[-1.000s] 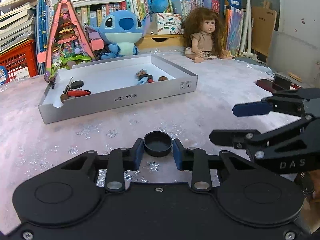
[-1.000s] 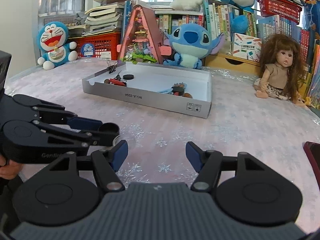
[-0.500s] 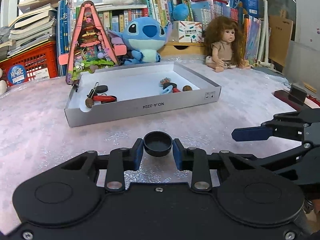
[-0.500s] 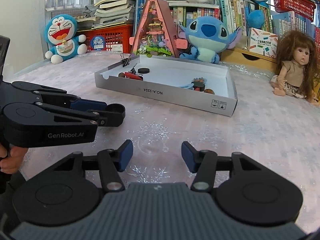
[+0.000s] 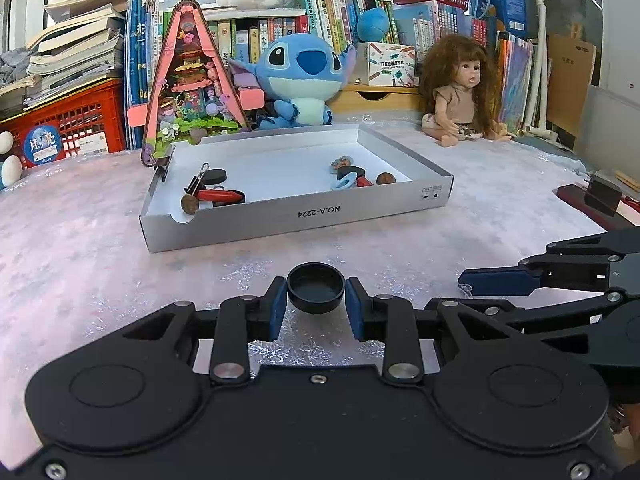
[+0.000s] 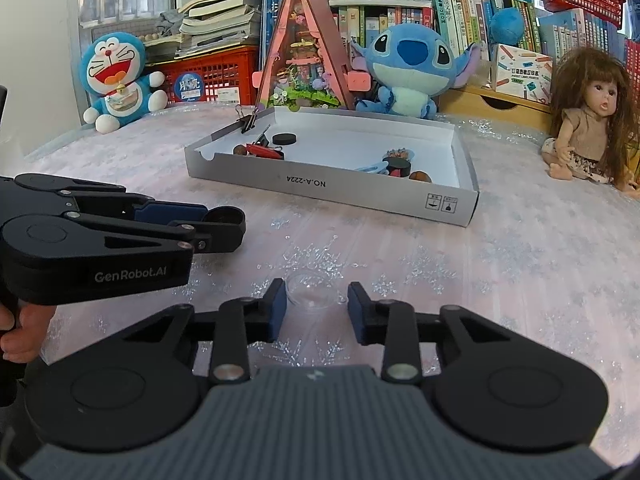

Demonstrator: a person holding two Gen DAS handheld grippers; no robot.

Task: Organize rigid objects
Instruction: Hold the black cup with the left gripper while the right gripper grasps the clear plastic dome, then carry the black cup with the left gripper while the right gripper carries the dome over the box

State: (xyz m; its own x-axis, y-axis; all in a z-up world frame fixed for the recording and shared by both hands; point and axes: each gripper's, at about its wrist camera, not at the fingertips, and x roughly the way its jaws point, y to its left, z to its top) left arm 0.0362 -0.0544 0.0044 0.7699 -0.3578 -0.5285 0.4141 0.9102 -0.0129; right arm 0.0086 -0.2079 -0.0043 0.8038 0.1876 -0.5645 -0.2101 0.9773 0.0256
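Left gripper is clamped on a small round black plastic cap, dead centre of the left wrist view, held above the pink snowflake-print tablecloth. The shallow white cardboard tray sits past it, mid-frame. Only the right wrist view shows what's between the right gripper fingers: a small clear plastic dish on the cloth, pads spread and not touching it. That view also catches the Doraemon plush in the upper left.
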